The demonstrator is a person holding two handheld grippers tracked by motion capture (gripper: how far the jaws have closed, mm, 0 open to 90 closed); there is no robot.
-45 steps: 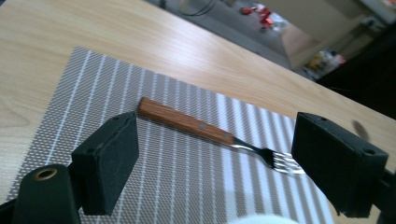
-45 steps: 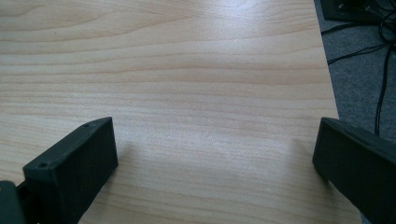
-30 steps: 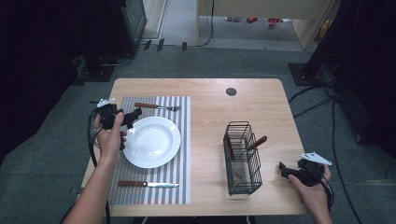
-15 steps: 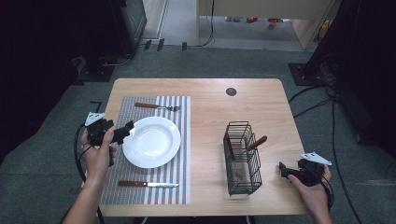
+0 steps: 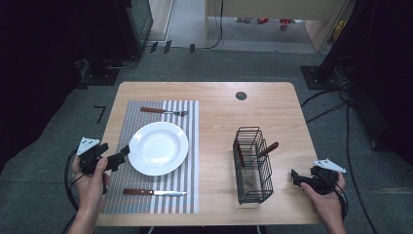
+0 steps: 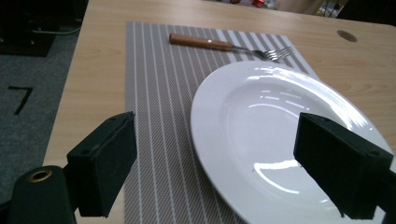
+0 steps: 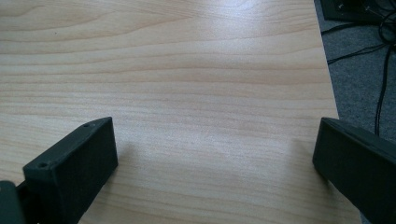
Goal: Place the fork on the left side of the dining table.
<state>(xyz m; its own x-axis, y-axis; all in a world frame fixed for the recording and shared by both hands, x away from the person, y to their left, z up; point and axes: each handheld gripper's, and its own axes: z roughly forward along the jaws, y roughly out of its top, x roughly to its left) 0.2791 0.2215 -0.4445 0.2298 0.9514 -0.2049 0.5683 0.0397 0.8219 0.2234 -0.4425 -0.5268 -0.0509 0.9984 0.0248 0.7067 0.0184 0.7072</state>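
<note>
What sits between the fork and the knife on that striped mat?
The white plate lies between the fork and the knife on the striped mat, as the high view shows.

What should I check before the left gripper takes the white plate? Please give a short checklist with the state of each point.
1. Left gripper open: ok, jaws spread wide in the left gripper view.
2. White plate empty: ok.
3. Plate rim between the jaws: ok, the near rim lies in the gap.
4. Fork and knife apart from the plate: ok, both lie on the striped placemat.
5. Right gripper out of the way: ok, open over bare table beside the wire basket.
6. Jaw height for gripping the rim: cannot tell.
</note>
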